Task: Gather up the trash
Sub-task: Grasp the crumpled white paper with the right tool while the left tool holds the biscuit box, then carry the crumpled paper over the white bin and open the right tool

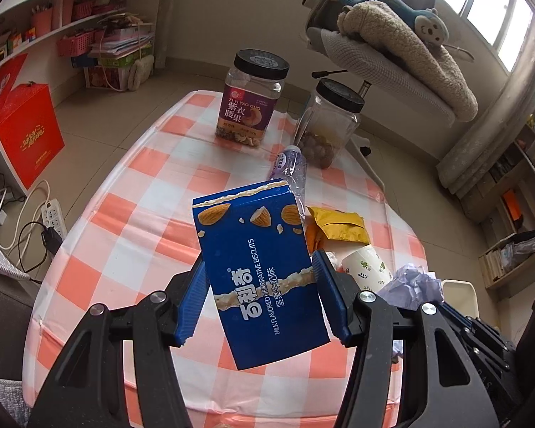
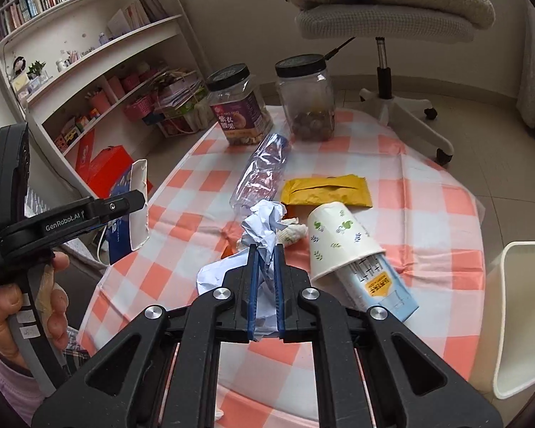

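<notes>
Biscuit box in left gripper, crumpled paper in right gripper

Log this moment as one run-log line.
left gripper: shut on blue biscuit box | right gripper: shut on crumpled white paper | white bin: nothing dropped yet

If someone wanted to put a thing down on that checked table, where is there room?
The checked tablecloth is bare along its left side, from the labelled nut jar toward the near edge. Crowded: the right side, where the plastic bottle, yellow packet, paper cup and carton lie close together.
</notes>
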Demonstrator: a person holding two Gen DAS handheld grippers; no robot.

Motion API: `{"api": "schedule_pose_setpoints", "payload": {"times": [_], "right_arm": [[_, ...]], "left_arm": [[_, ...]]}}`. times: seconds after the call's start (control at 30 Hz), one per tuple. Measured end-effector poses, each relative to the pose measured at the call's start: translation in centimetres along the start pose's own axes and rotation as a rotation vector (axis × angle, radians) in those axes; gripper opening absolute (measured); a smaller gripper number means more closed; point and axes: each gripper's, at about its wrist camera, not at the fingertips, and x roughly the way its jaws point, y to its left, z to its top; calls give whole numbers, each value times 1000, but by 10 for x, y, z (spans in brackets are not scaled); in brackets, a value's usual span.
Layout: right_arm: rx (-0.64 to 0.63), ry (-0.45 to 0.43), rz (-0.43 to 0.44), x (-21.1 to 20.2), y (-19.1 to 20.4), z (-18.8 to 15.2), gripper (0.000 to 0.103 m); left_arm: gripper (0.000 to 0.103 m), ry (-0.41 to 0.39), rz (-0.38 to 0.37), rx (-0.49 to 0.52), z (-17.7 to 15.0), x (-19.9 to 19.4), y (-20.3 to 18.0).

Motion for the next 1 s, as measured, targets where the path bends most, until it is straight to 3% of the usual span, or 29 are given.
{"api": "schedule_pose_setpoints", "payload": {"times": [0.4, 1.0], "right_arm": [[71, -146, -194, -54, -60, 9, 7], [219, -222, -428, -137, -162, -20, 7]], "left_arm": [[57, -21, -58, 104, -10, 5, -55], [57, 20, -133, 221, -34, 23, -130]]}}
